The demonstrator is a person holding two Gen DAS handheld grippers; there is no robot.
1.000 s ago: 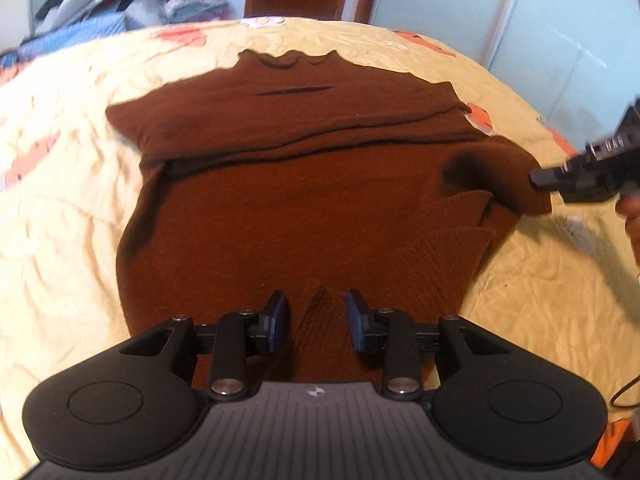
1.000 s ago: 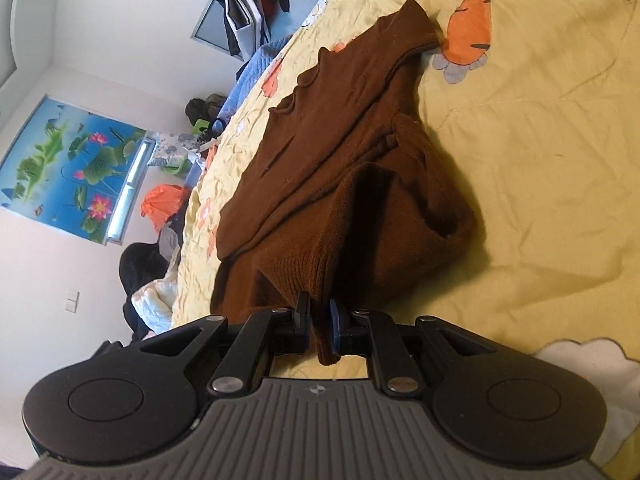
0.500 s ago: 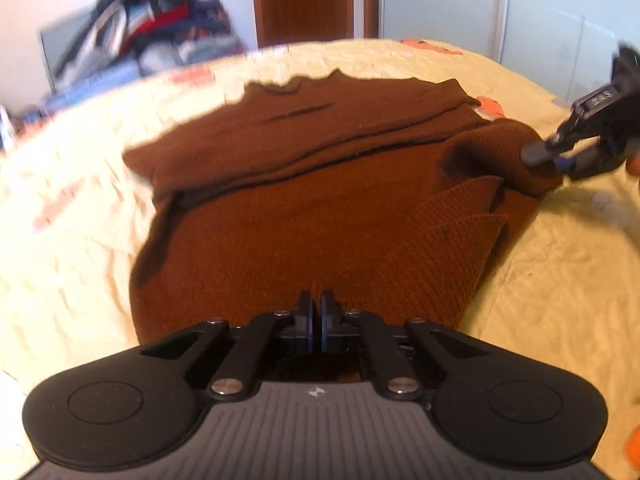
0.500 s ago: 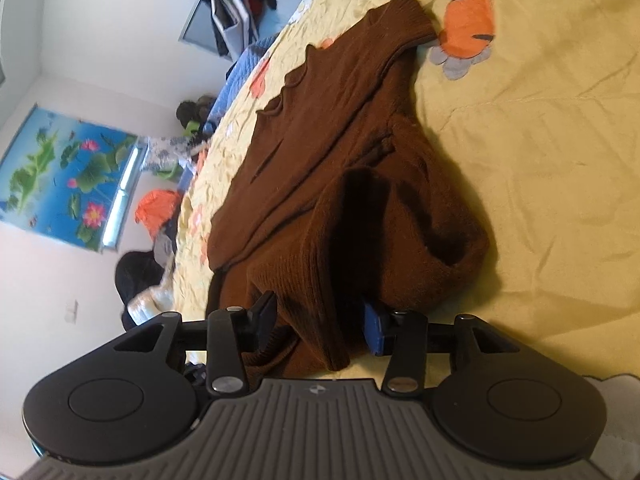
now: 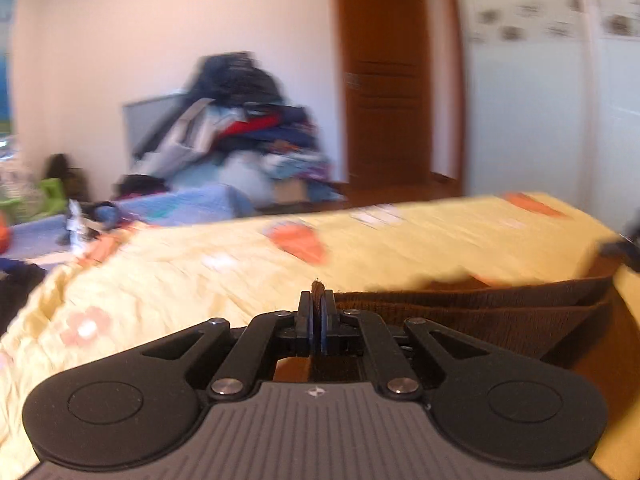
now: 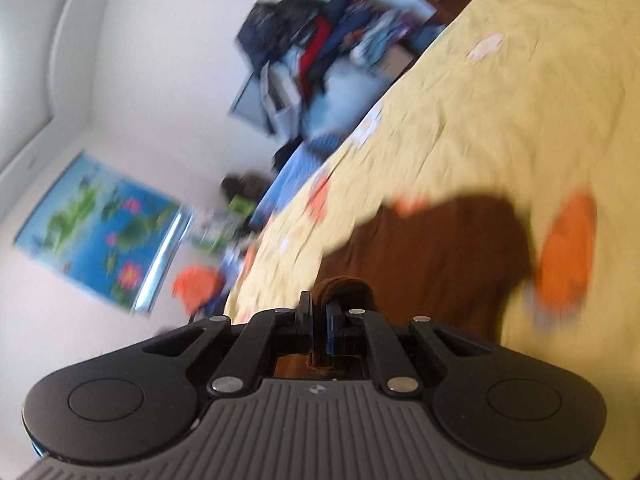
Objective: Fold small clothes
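A brown knit sweater (image 5: 500,316) lies on the yellow bedspread (image 5: 200,272). My left gripper (image 5: 318,320) is shut on the sweater's hem, a tuft of brown knit sticking up between its blue pads. The hem stretches taut to the right, towards the other gripper's dark tip (image 5: 624,250) at the frame edge. In the right wrist view my right gripper (image 6: 318,324) is shut on a bunched brown fold of the sweater (image 6: 432,256), which lies ahead on the bedspread (image 6: 500,120). Both views are motion-blurred.
A pile of clothes (image 5: 244,136) is heaped beyond the bed's far side, and also shows in the right wrist view (image 6: 320,48). A brown door (image 5: 384,80) and white wardrobe panels (image 5: 560,100) stand behind. A lotus picture (image 6: 104,232) hangs on the wall.
The left gripper closed on the hem and lifted, tilting up towards the room. The right gripper opened, then closed again on a sweater fold. Both now move with the sweater.
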